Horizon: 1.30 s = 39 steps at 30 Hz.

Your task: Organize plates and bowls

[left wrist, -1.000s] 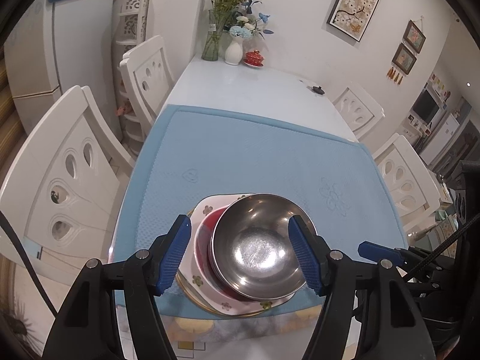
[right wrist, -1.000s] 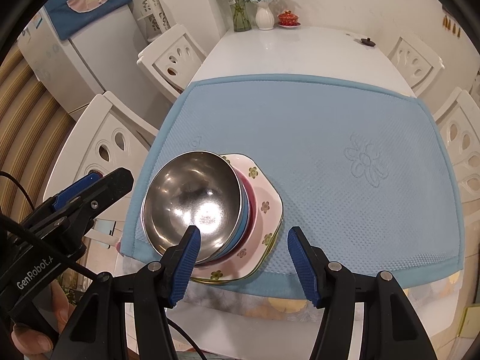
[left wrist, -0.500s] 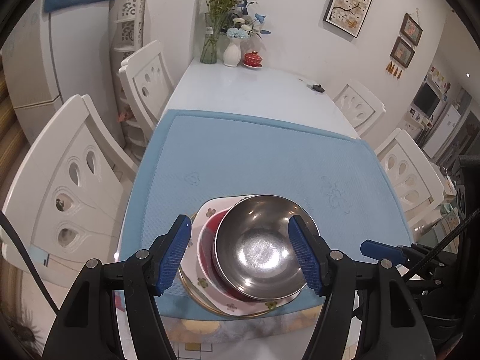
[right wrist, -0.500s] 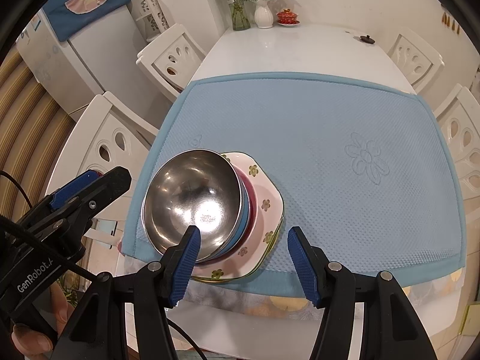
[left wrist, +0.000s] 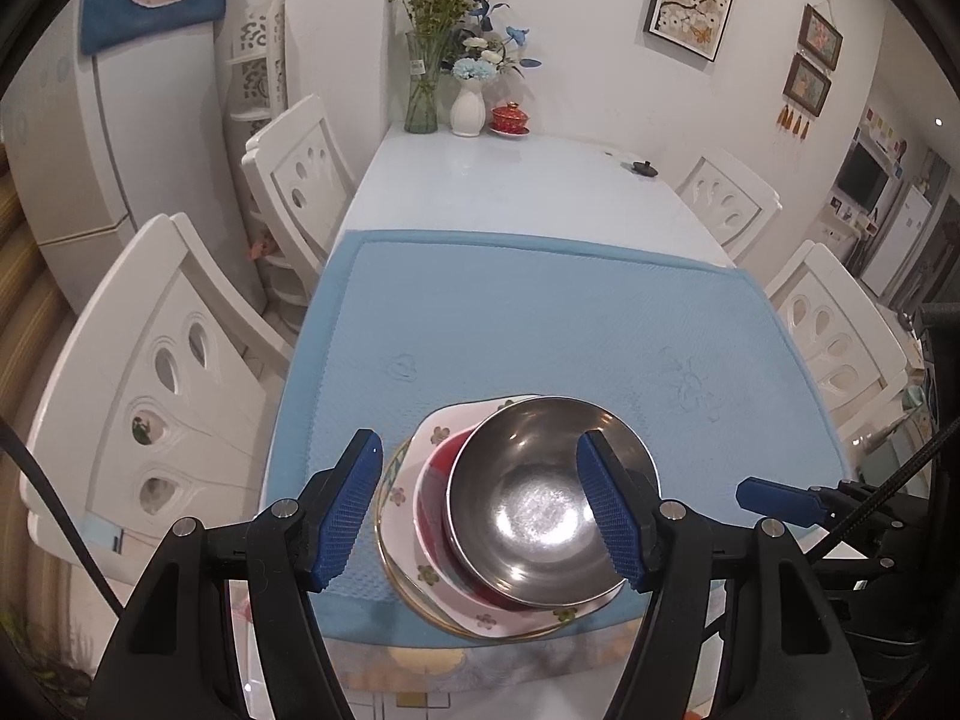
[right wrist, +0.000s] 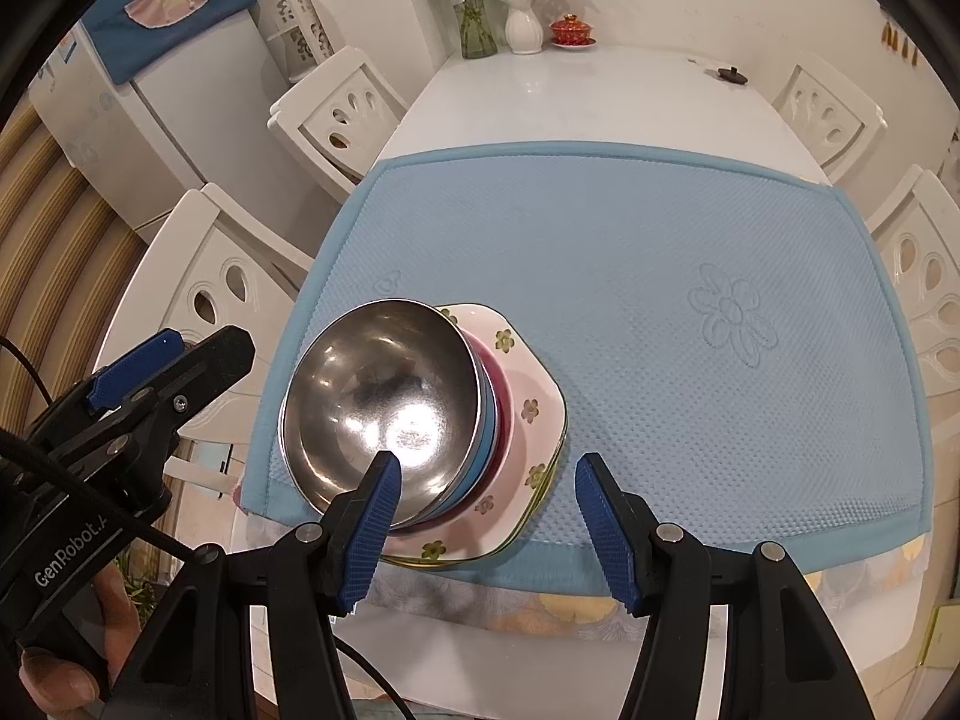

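A steel bowl (left wrist: 534, 504) (right wrist: 378, 402) sits on top of a stack: a blue bowl (right wrist: 487, 438), a red bowl (left wrist: 435, 480), then a pink flowered plate (left wrist: 420, 564) (right wrist: 534, 414) on another plate. The stack stands at the near left corner of the blue mat (left wrist: 540, 324) (right wrist: 630, 276). My left gripper (left wrist: 483, 510) is open and empty, held above the stack. My right gripper (right wrist: 483, 528) is open and empty, just to the right of the stack near the mat's front edge. The left gripper (right wrist: 129, 369) also shows in the right wrist view.
White chairs (left wrist: 156, 396) (left wrist: 840, 330) stand on both sides of the white table (left wrist: 510, 180). Vases with flowers (left wrist: 468, 102), a red lidded cup (left wrist: 510, 117) and a small dark lid (left wrist: 643, 167) stand at the far end. A fridge (left wrist: 66, 180) is at the left.
Both grippers have pulled back and up a little from the stack. The stack has not moved.
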Motion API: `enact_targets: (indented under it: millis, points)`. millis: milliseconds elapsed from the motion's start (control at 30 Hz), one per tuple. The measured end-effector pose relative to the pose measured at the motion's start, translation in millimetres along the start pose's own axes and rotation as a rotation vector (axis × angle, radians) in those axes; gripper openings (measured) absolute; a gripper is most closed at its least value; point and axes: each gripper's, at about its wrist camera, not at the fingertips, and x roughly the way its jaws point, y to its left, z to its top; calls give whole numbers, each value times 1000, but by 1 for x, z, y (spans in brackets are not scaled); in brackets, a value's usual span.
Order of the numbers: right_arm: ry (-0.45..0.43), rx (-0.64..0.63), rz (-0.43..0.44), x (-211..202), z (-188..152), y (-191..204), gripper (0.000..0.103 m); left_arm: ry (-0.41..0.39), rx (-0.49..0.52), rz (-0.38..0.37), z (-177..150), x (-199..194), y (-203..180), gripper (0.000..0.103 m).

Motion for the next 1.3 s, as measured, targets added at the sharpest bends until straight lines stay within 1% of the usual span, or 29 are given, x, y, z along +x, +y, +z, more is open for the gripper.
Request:
enact_targets:
  millis: [300, 400, 500, 667, 767, 867, 967, 1033, 1167, 1300]
  points:
    - [4, -1, 0, 2, 0, 2, 58, 21, -1, 9, 1, 4, 3, 65]
    - [5, -4, 0, 3, 0, 3, 58, 20, 14, 38, 1, 5, 1, 65]
    - [5, -8, -6, 4, 0, 4, 58, -3, 47, 80, 0, 3, -3, 65]
    - [9, -7, -12, 4, 0, 4, 58, -39, 90, 127, 2, -1, -9, 66]
    - [5, -11, -17, 3, 1, 5, 58, -81, 120, 174, 3, -5, -13, 66]
    - [5, -12, -24, 3, 0, 6, 58, -118, 152, 219, 4, -6, -17, 76]
    - [9, -2, -26, 3, -1, 2, 58, -136, 160, 230, 5, -8, -18, 77]
    - [9, 8, -29, 3, -1, 0, 58, -124, 155, 217, 6, -7, -18, 77]
    - [10, 22, -34, 4, -1, -6, 58, -49, 139, 184, 5, 3, -19, 77]
    - [16, 41, -34, 7, 0, -12, 58, 1, 128, 163, 1, 9, -19, 77]
